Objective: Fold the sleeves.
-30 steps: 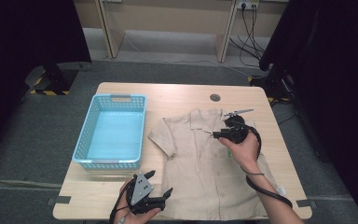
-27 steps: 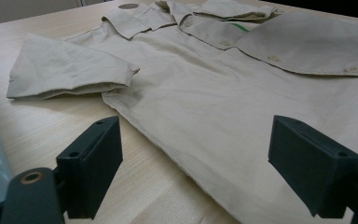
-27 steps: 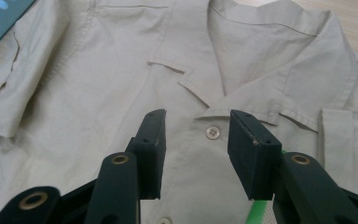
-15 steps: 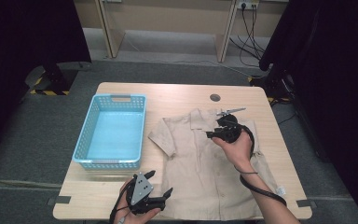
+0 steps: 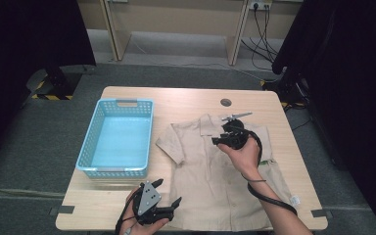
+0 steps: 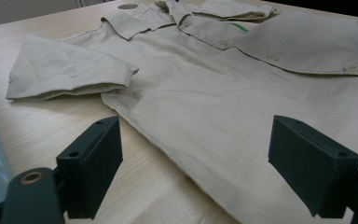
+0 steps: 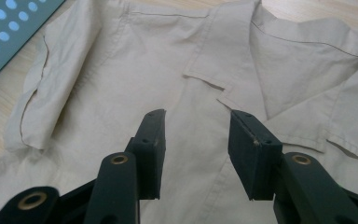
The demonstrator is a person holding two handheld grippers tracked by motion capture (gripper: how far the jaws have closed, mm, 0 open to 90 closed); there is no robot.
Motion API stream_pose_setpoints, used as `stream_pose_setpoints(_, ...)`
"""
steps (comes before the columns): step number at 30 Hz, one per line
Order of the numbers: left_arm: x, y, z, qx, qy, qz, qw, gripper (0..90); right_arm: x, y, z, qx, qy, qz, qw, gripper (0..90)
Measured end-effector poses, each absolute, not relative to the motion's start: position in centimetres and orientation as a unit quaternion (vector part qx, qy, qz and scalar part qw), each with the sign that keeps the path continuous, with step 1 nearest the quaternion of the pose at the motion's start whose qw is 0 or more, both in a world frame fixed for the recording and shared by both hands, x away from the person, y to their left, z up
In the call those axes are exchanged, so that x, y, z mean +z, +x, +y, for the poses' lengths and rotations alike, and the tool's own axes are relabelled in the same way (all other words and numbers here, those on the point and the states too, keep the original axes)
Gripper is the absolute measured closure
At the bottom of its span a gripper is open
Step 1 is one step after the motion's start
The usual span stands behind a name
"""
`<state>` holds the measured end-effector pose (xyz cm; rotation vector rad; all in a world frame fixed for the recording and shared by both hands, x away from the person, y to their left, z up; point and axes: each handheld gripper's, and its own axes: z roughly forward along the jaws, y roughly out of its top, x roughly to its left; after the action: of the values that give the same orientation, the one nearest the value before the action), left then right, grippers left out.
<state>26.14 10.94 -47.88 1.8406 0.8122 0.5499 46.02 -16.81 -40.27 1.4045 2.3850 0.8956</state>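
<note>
**Beige shirt spread flat, both grippers apart and holding nothing**

The wooden table [image 5: 186, 98] is a pale rectangle with rounded corners and a small round grommet near its far edge; bare wood runs along the far side and down the near left corner.

The shirt [image 5: 210, 181], a short-sleeved beige cotton one, lies face up over the table's right half, collar toward the far edge, hem reaching the near edge. Its cloth is smooth with soft creases; the left sleeve is fanned out toward the basket, and a row of pale buttons runs down the front.

The basket [image 5: 118, 139], light blue plastic with perforated walls and a handle slot, stands on the left half just beside the sleeve, with nothing inside it.

The right gripper [image 5: 221, 139] hovers above the shirt's chest just below the collar, its jaws partly apart with only cloth beneath them, gripping nothing.

The left gripper [image 5: 169, 196] rests by the near edge at the shirt's lower left corner, jaws wide apart and free of the hem.
</note>
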Motion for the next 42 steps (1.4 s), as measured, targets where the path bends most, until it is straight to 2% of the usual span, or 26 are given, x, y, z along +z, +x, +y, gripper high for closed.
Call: stream_pose_setpoints(42, -47.9, 26.1, 11.0, 0.227, 0.76, 0.338, 0.506, 17.1, -40.2, 45.9, -10.1, 0.305, 0.432, 0.842, 0.11, 57.9)
